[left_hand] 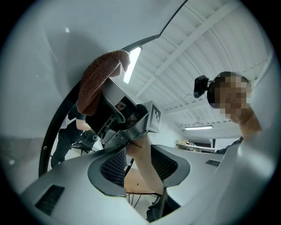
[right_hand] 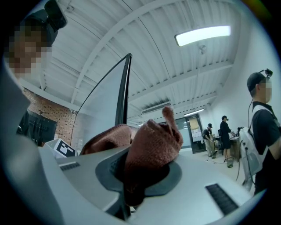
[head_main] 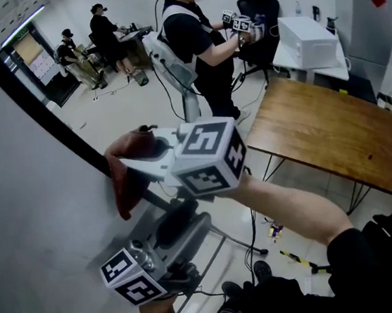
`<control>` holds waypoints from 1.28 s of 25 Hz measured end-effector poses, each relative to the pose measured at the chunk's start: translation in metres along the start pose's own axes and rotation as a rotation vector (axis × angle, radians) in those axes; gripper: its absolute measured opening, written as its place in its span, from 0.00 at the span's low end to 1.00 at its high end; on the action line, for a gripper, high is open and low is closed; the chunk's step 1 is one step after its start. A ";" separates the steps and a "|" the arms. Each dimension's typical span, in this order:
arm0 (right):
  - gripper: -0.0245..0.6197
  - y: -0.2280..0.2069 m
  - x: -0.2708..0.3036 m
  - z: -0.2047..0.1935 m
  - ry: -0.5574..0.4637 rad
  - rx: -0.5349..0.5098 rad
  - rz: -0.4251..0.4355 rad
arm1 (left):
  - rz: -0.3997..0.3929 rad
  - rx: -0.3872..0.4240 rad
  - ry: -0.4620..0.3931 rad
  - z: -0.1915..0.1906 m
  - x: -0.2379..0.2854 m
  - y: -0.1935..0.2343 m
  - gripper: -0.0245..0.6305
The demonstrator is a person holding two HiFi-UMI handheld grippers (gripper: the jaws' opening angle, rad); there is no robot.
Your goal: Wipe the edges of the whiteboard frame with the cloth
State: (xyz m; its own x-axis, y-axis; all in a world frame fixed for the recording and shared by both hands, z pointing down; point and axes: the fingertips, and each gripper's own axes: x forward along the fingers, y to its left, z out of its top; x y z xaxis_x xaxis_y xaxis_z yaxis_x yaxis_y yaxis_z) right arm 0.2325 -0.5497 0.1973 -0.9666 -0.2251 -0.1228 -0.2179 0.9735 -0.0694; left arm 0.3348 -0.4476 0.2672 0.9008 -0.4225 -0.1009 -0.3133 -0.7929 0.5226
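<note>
Head view: the right gripper [head_main: 145, 155] pinches the cloth [head_main: 123, 181] on the frame [head_main: 41, 107], mid-edge; wiping seems under way, much edge left; the left gripper [head_main: 186, 221] is spread, empty.

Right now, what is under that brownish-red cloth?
The cloth drapes over the whiteboard's black frame, pinched in the right gripper. The black frame shows beyond the cloth; the stretch under it is covered and cannot be seen.

Rough woven cloth [right_hand: 153, 145], smooth matt whiteboard frame [right_hand: 124, 88]
</note>
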 end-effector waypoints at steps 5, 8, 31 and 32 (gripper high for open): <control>0.13 -0.002 0.002 -0.013 0.009 0.015 0.014 | 0.025 -0.018 -0.008 -0.008 -0.002 0.006 0.30; 0.13 -0.002 0.005 -0.022 0.013 0.028 0.022 | 0.044 -0.031 -0.020 -0.014 -0.007 0.010 0.30; 0.13 -0.008 0.003 -0.091 0.036 0.143 -0.059 | -0.011 -0.131 0.028 -0.054 -0.025 0.026 0.30; 0.13 -0.009 0.003 -0.094 0.038 0.148 -0.064 | -0.014 -0.134 0.030 -0.056 -0.026 0.027 0.30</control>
State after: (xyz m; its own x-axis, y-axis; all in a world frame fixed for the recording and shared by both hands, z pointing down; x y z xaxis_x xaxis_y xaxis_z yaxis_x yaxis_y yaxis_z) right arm 0.2191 -0.5554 0.2903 -0.9563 -0.2824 -0.0755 -0.2601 0.9399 -0.2211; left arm 0.3198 -0.4341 0.3313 0.9140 -0.3969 -0.0843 -0.2598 -0.7321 0.6297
